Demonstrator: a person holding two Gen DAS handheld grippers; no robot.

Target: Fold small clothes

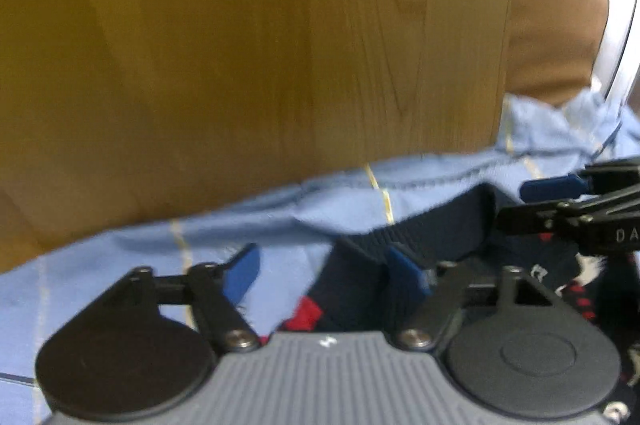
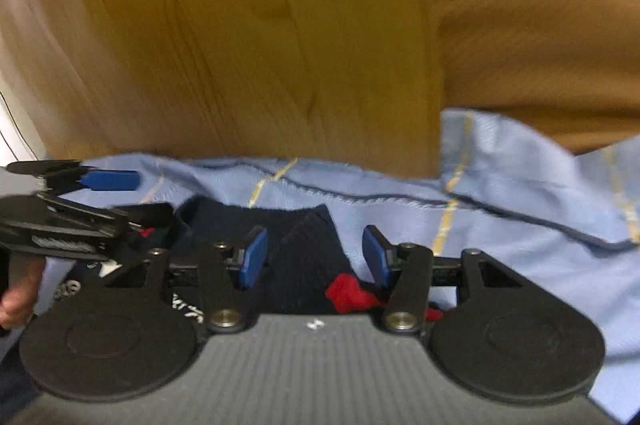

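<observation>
A small dark navy garment (image 1: pixel 420 237) with red and white markings lies on a light blue cloth (image 1: pixel 280 217). My left gripper (image 1: pixel 326 271) is open, its blue pads astride the garment's ribbed edge. In the right wrist view the same garment (image 2: pixel 304 265) lies between the pads of my right gripper (image 2: pixel 316 259), which is open just above it; a red patch (image 2: pixel 348 291) shows by the right pad. Each gripper shows in the other's view: the right one (image 1: pixel 532 201) at the right edge, the left one (image 2: pixel 132 193) at the left edge.
The light blue cloth (image 2: pixel 520 209) with thin yellow stripes covers the near surface. A wooden board (image 1: pixel 240 45) rises behind it. A tan rounded shape (image 1: pixel 556 25) and a white and metal object (image 1: pixel 616 25) stand at the far right. A hand (image 2: pixel 16 301) holds the left gripper.
</observation>
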